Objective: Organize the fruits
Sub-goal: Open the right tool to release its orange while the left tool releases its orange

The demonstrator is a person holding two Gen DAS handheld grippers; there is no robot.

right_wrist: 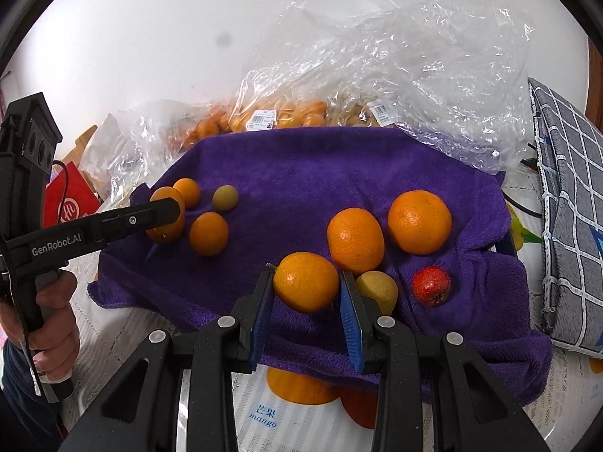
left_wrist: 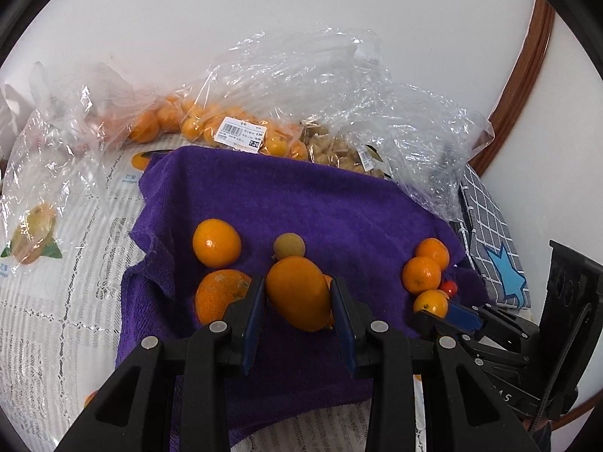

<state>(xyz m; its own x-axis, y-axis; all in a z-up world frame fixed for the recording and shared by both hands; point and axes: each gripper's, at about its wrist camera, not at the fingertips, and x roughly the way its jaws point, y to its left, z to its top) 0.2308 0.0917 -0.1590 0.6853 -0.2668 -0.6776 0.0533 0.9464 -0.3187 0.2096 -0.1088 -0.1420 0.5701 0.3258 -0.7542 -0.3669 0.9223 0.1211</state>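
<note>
A purple towel lies on the table with loose fruit on it. My left gripper is shut on an orange fruit, above the towel's left part. Beside it lie two oranges and a small tan fruit. My right gripper is shut on a small orange. Behind it lie two larger oranges, a yellow-green fruit and a small red fruit. The left gripper also shows in the right wrist view.
Clear plastic bags of small oranges and tan fruits lie behind the towel, with loose crumpled plastic. A grey checked cloth lies at the right. The tablecloth carries fruit prints. A red packet sits left.
</note>
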